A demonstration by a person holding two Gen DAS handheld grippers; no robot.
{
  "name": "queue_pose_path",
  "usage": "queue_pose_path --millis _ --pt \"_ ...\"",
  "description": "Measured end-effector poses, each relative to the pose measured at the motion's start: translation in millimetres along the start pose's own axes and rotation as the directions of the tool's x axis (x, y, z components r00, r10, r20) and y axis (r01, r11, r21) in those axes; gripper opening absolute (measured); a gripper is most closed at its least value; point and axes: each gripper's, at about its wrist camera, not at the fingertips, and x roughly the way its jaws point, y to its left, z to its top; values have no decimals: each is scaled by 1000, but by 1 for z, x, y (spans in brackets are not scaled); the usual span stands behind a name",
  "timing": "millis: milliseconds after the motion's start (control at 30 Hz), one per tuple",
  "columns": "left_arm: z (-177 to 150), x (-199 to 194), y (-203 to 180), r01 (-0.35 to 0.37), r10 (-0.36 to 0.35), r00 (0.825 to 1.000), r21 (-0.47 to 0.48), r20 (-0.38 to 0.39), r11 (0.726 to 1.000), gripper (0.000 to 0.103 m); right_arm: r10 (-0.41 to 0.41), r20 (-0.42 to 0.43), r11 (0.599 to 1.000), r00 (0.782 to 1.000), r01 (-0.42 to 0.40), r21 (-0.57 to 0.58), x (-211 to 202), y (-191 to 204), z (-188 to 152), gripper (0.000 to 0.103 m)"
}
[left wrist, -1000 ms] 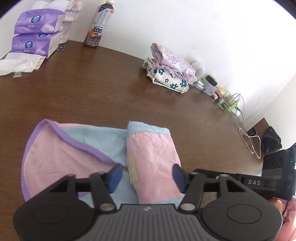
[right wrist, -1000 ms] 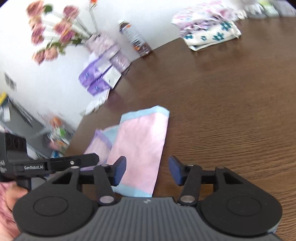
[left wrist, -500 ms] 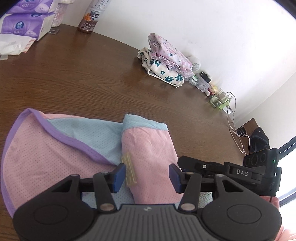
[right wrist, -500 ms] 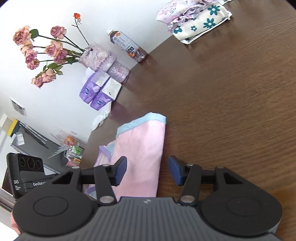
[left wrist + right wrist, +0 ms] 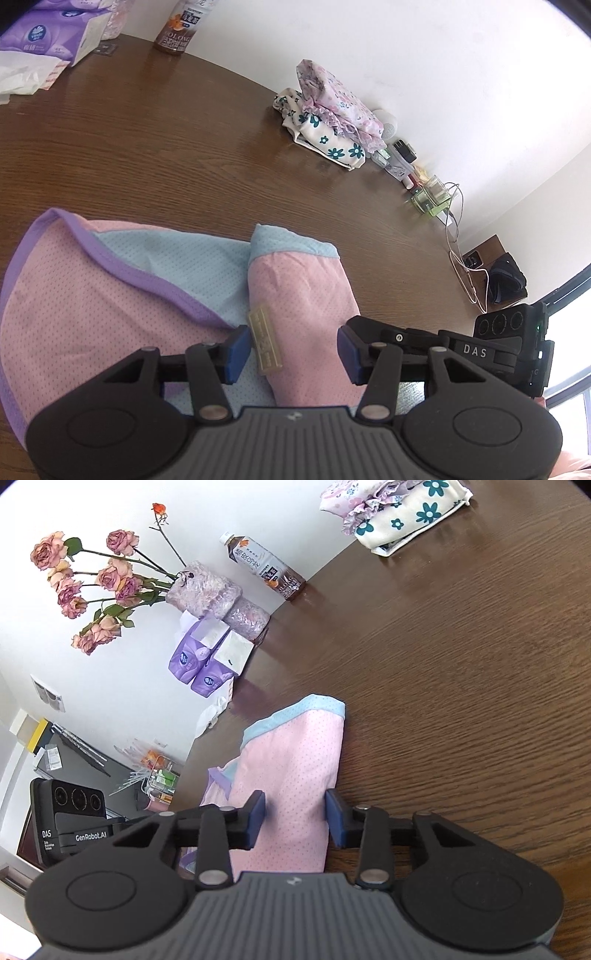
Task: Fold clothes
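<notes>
A small pink garment with light blue and purple trim lies on the brown table, its right side folded over into a pink strip with a beige label. My left gripper is open, its fingers straddling the folded strip just above it. The garment also shows in the right wrist view. My right gripper is open over the strip's near end, one finger on each side. The right gripper's body lies beside the left one.
A stack of folded floral clothes sits at the far table edge. A tea bottle, purple tissue packs, a flower vase and small bottles with cables line the wall side of the table.
Both grippers have come down closer over the folded pink strip. The right gripper has shifted so its fingers straddle the strip. Both stay open; the garment has not moved.
</notes>
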Motion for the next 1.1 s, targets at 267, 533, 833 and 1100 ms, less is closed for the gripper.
queue_pose_path --millis 267,533,833,1100 --pt "2 -4 5 5 -5 1000 5 3 1000 49 -27 6 999 1000 27 27 1 1 -3 21" --pt "7 -22 13 -7 6 1000 37 16 999 50 -82 9 997 997 82 -12 -1 20 0 13" --pt "11 -36 28 0 -2 1000 84 24 996 50 -186 13 975 982 186 -120 4 62 2 10" --pt "12 -46 41 21 -26 999 128 39 992 50 -315 6 919 949 306 -250 15 108 -1 9"
